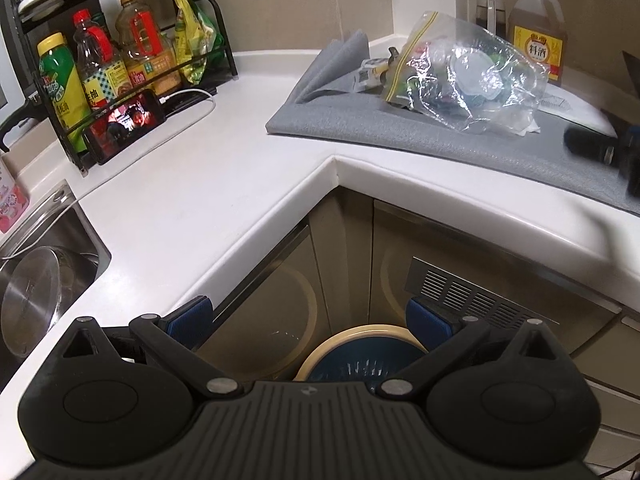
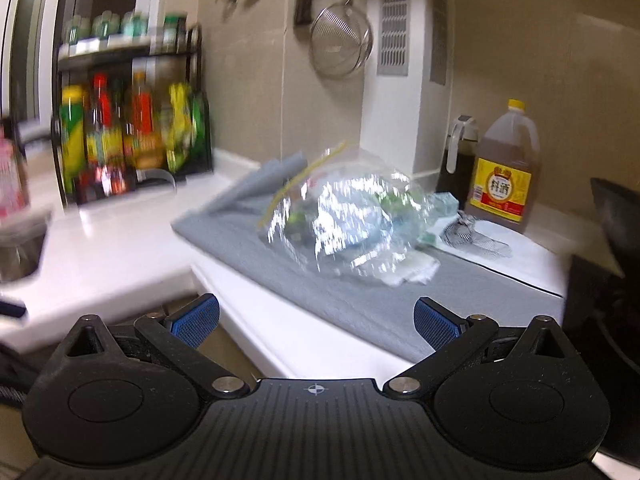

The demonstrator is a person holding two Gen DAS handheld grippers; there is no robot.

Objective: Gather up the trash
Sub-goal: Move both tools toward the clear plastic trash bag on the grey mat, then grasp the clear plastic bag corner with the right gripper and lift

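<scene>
A clear zip bag (image 1: 468, 76) stuffed with trash lies on a grey mat (image 1: 360, 120) on the counter; it also shows, blurred, in the right wrist view (image 2: 344, 216). A small wrapper (image 1: 372, 72) lies left of the bag. Crumpled white paper (image 2: 412, 272) sits by the bag's near side. A bin with a beige rim and blue liner (image 1: 360, 356) stands on the floor below the counter corner. My left gripper (image 1: 308, 320) is open and empty above the bin. My right gripper (image 2: 316, 320) is open and empty, short of the counter edge, and also shows in the left wrist view (image 1: 600, 148).
A black rack (image 1: 120, 60) of bottles and a phone (image 1: 128, 124) on a cable stand at the back left. A steel sink (image 1: 44, 276) holds a pot lid. An oil bottle (image 1: 538, 28) and a dark cruet (image 2: 456, 160) stand by the wall. A strainer (image 2: 340, 40) hangs above.
</scene>
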